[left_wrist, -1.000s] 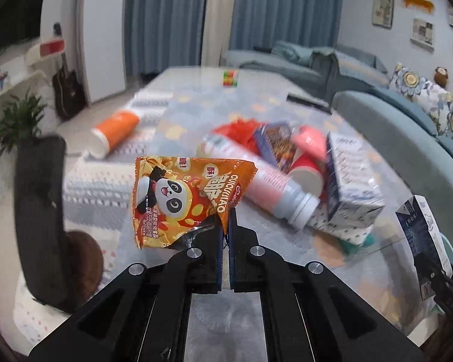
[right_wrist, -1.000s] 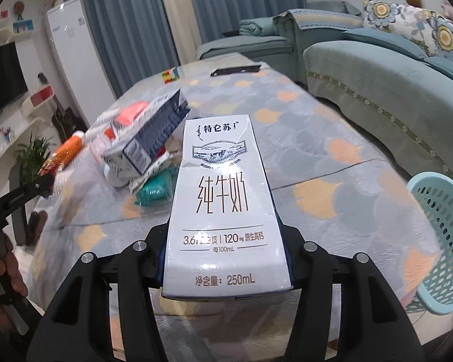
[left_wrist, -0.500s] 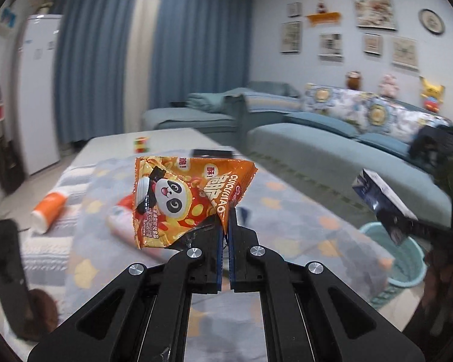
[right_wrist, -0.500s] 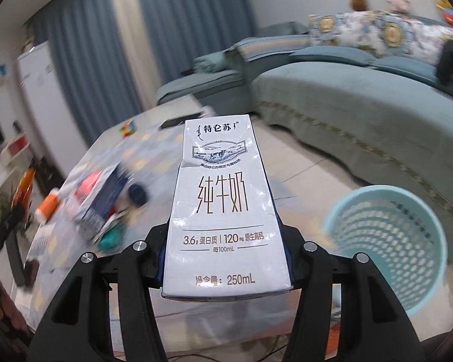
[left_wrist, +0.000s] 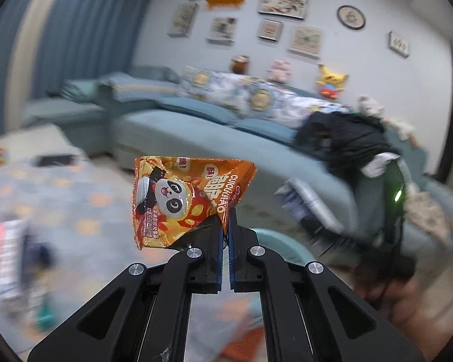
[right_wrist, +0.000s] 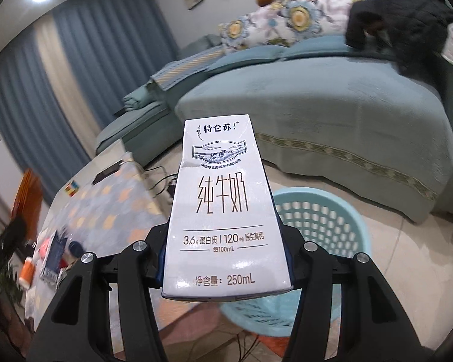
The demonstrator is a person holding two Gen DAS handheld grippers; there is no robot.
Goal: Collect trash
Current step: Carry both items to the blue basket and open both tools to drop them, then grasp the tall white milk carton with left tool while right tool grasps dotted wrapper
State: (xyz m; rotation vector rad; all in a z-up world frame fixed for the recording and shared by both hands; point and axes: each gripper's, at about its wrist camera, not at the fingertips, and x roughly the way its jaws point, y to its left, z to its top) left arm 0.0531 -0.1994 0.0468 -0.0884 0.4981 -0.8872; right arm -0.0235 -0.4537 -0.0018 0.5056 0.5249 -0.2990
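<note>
My left gripper is shut on a corner of an orange snack bag with a panda print, which stands up above the fingers. My right gripper is shut on a white 250 mL milk carton, held upright by its sides. A light blue plastic basket stands on the floor just behind and below the carton. In the left wrist view a piece of the basket's rim shows right of the fingers, and the carton appears blurred at the right, above a hand.
The patterned table lies to the left with a pile of cartons and bottles on it. A teal sofa with a black jacket runs behind the basket. Cables lie on the floor between table and sofa.
Both views have swung right, away from the table toward the sofa. The blue basket has come from the right edge to just behind the carton. Both grips are unchanged.
</note>
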